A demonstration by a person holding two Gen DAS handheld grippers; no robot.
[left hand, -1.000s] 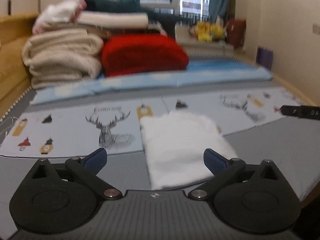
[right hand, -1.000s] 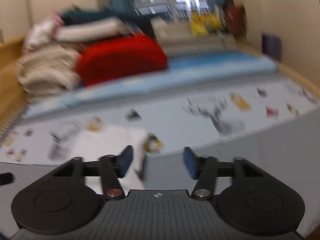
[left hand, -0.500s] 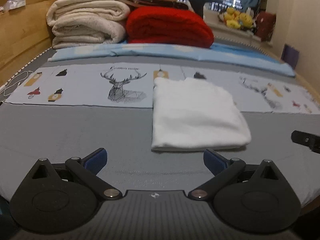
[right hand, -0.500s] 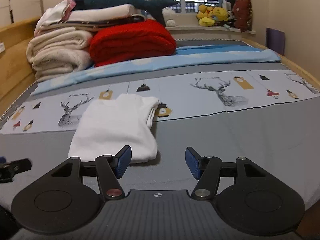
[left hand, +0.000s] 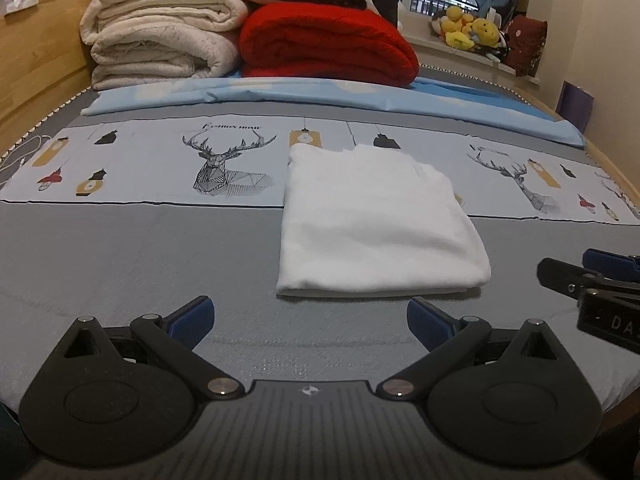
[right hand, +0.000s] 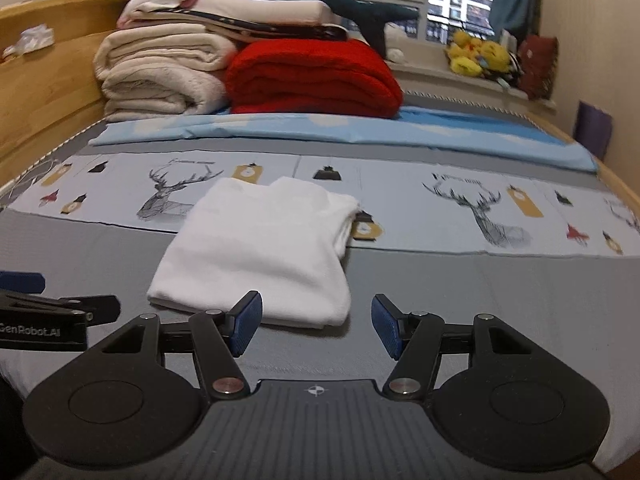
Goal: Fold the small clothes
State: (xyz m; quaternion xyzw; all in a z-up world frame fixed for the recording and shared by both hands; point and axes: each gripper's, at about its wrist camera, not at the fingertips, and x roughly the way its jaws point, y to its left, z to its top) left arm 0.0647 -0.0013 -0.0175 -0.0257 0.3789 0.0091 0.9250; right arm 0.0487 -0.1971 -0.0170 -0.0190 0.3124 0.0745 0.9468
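A folded white garment [left hand: 372,220] lies flat on the bed, half on the deer-print sheet, half on the grey part; it also shows in the right wrist view [right hand: 260,248]. My left gripper [left hand: 310,322] is open and empty, just short of the garment's near edge. My right gripper [right hand: 316,326] is open and empty, near the garment's near right corner. The right gripper also shows at the right edge of the left wrist view [left hand: 592,280]; the left gripper shows at the left edge of the right wrist view [right hand: 52,312].
Stacked cream blankets [left hand: 160,44] and a red blanket [left hand: 328,44] sit at the head of the bed on a blue sheet [left hand: 320,96]. A wooden bed frame [left hand: 36,56] runs along the left. Plush toys [left hand: 468,32] line the windowsill.
Both grippers drew back from the garment and lowered toward the near bed edge. The right gripper now shows closer in the left wrist view. The garment has not moved.
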